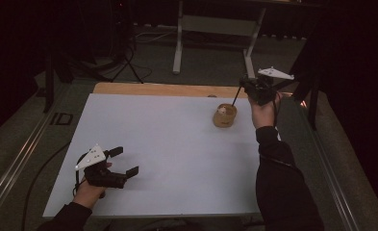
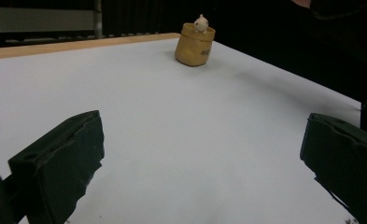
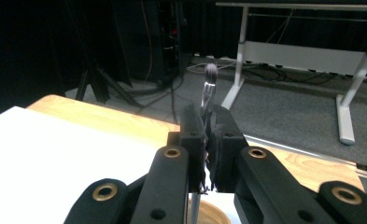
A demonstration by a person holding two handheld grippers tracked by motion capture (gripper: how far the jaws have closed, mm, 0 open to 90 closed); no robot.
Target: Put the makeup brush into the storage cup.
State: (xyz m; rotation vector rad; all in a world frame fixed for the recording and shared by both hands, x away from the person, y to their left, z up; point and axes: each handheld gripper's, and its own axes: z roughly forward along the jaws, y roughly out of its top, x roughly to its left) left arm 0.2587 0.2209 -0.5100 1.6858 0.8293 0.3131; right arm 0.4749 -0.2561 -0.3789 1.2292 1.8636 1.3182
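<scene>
A small tan pot with a little white figure at its rim stands at the far right of the white tabletop. My right gripper hovers just above and right of it, shut on a thin brush whose handle slants down toward the pot. In the right gripper view the jaws clamp the brush, its dark bristle head sticking out past them and the pot's rim below. My left gripper rests open at the near left corner, its jaws wide apart, facing the distant pot.
A bare wooden strip runs along the table's far edge. Beyond it on the floor stand a white desk frame and a dark tripod. A dark-sleeved forearm lies along the table's right edge.
</scene>
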